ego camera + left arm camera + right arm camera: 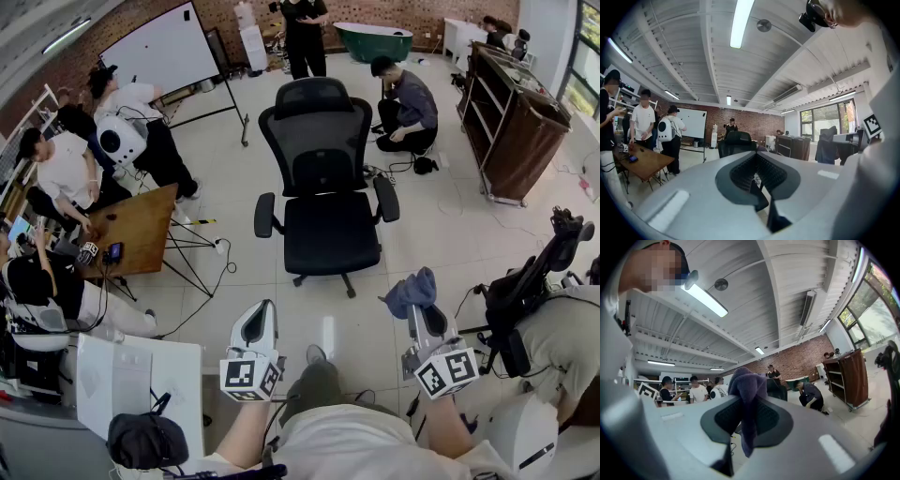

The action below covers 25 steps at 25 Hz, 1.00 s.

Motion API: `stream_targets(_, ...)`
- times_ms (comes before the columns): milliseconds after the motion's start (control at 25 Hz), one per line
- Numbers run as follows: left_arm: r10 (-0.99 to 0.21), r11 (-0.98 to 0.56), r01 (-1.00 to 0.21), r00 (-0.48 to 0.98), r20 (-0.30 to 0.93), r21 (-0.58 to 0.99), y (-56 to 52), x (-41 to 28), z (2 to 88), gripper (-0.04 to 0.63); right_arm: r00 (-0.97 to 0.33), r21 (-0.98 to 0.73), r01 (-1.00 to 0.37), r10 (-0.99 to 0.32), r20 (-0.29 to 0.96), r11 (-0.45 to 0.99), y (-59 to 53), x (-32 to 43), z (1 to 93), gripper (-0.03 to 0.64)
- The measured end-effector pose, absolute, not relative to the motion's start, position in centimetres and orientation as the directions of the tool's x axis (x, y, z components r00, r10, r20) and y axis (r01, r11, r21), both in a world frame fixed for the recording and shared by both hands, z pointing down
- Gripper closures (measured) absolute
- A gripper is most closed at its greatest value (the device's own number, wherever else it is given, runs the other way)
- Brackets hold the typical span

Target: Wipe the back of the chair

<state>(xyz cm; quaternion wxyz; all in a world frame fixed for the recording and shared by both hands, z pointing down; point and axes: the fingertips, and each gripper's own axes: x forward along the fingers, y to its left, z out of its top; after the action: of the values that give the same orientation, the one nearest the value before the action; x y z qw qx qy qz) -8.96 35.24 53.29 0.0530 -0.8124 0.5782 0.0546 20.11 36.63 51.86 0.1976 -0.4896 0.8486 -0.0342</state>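
chair (325, 178) ahead, cloth (747, 390) in right hand-held gripper (749, 425)

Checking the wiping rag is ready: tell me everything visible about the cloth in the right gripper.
The cloth is a bluish-purple, soft-looking fabric, bunched into a wad. The right gripper is shut on it; folds bulge past the jaw tips and a strip hangs between them. It is held in the air, short of the black chair, touching nothing else.

Whiteboard (159, 47) back left; wooden table (141, 230) left; shelf cart (514, 122) right.
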Motion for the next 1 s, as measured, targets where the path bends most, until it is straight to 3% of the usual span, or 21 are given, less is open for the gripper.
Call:
stream_targets(360, -0.906, -0.363, -0.931, 0.362, -0.222, -0.037, 18.9, -11.6, 53.6, 0.538, -0.418, -0.220, -0.845, -0.858, -0.299, 0.488, 21.9, 17.0, 54.0, 0.571)
stream_targets(520, -0.894, -0.369, -0.929, 0.364, -0.260, -0.031, 10.3, -16.8, 50.1, 0.540, -0.414, -0.184, -0.859, -0.860, -0.298, 0.477, 13.6, 11.3, 50.0, 0.571)
stream_targets(800, -0.898, -0.388, -0.921, 0.386, -0.213, -0.037, -2.8, -23.7, 47.3, 0.538, -0.380, -0.191, -0.877, -0.879, -0.287, 0.441, 1.0, 4.4, 45.8, 0.571)
stream_targets(1000, -0.895, -0.405, -0.914, 0.400, -0.198, -0.019, -8.1, -24.7, 47.5, 0.539, -0.372, -0.201, -0.882, -0.891, -0.259, 0.426, -3.2, 2.9, 45.8, 0.571)
